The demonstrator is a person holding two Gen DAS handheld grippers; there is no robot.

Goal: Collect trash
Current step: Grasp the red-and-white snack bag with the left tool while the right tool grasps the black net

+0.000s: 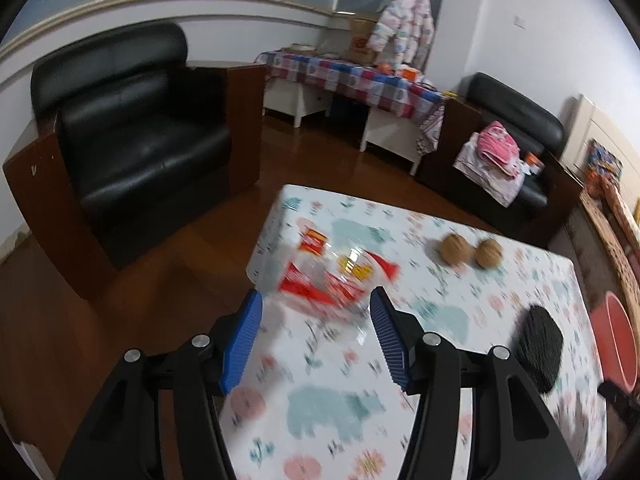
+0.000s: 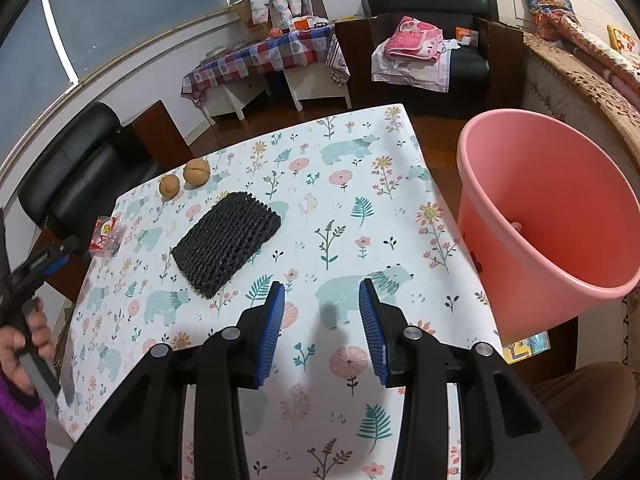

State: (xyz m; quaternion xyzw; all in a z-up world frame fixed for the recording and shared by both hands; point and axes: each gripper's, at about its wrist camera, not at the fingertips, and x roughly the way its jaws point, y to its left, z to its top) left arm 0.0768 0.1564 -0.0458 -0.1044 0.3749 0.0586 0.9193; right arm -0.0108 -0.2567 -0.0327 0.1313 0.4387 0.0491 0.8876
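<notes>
- Just ahead of my left gripper, jaws wide and empty, lies the red-and-clear wrapper, not yet picked up.
- Right of my right gripper, part-open and empty, stands the pink bin.
- Black foam net and two walnuts also remain on the table.

Crumpled red-and-clear wrapper lies at table edge, pink bin stands opposite, tilted

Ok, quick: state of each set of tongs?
Left tongs: open, empty, just short of the red-and-clear wrapper.
Right tongs: open, empty, over the table.
</notes>
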